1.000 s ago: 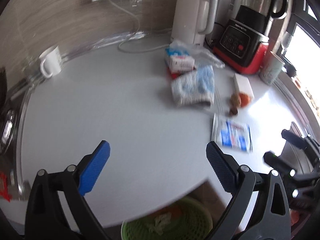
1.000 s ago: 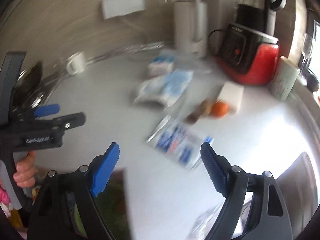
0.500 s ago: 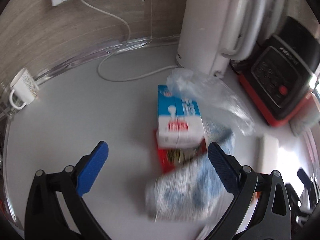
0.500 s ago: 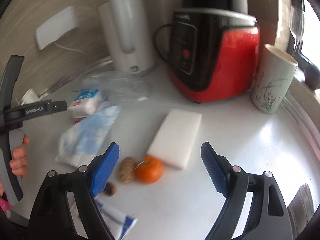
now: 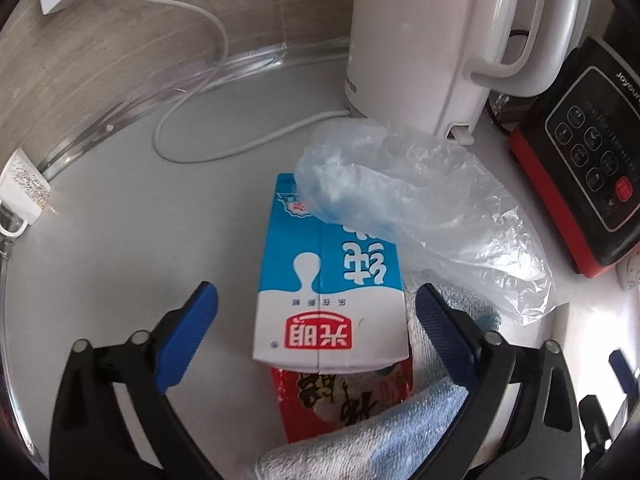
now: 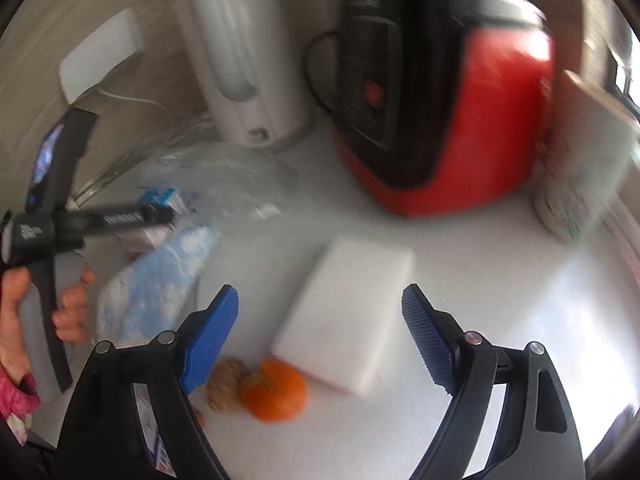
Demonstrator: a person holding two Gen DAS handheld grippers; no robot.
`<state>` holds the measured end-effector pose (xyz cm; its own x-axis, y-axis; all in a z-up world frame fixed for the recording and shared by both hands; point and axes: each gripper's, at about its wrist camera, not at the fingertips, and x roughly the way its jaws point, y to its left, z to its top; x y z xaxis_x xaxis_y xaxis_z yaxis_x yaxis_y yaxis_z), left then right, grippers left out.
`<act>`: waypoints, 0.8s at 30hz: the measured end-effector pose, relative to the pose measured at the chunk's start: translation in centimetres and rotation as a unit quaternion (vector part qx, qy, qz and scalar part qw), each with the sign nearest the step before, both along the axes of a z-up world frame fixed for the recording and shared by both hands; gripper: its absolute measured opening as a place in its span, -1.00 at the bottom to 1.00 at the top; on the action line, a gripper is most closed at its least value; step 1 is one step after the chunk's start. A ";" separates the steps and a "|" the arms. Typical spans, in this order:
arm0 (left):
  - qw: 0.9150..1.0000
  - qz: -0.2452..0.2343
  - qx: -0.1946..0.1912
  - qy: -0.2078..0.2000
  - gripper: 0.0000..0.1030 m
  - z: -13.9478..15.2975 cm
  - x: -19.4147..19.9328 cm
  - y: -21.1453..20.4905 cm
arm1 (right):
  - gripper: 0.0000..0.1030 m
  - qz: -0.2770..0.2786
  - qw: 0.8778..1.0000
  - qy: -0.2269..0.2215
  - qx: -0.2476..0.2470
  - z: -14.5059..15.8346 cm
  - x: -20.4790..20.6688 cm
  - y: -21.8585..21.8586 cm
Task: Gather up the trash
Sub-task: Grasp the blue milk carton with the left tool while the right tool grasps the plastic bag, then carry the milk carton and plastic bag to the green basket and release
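While half a second ago it hung farther back, the left gripper [image 5: 316,320] now straddles the milk carton [image 5: 330,280] near the worktop's [image 5: 140,248] back edge, fingers wide. Closer than before, the right gripper [image 6: 320,328] frames the white block [image 6: 344,316] and orange peel [image 6: 274,394], fingers wide.

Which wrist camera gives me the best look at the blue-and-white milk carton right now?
The left wrist view. The milk carton lies sharp and central between the open left gripper fingers, its far end under the clear plastic bag. In the right wrist view the carton is only a blurred corner behind the left gripper's handle.
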<state>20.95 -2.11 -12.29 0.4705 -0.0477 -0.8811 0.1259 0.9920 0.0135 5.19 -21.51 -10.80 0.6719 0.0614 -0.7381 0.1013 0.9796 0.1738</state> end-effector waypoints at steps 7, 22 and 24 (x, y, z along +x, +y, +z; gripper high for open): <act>1.000 -0.016 -0.014 0.017 0.22 -0.7 0.4 -0.1 | 0.63 0.077 0.997 -0.014 -0.005 1.5 7.6 2.9; 0.999 -0.030 -0.033 -0.018 0.19 1.4 -0.9 1.8 | -0.98 0.108 0.994 0.014 -0.017 0.9 12.8 6.2; 0.999 -0.028 -0.039 -0.023 0.19 2.4 -1.7 2.4 | -0.98 0.111 0.994 0.003 -0.014 2.0 11.9 6.6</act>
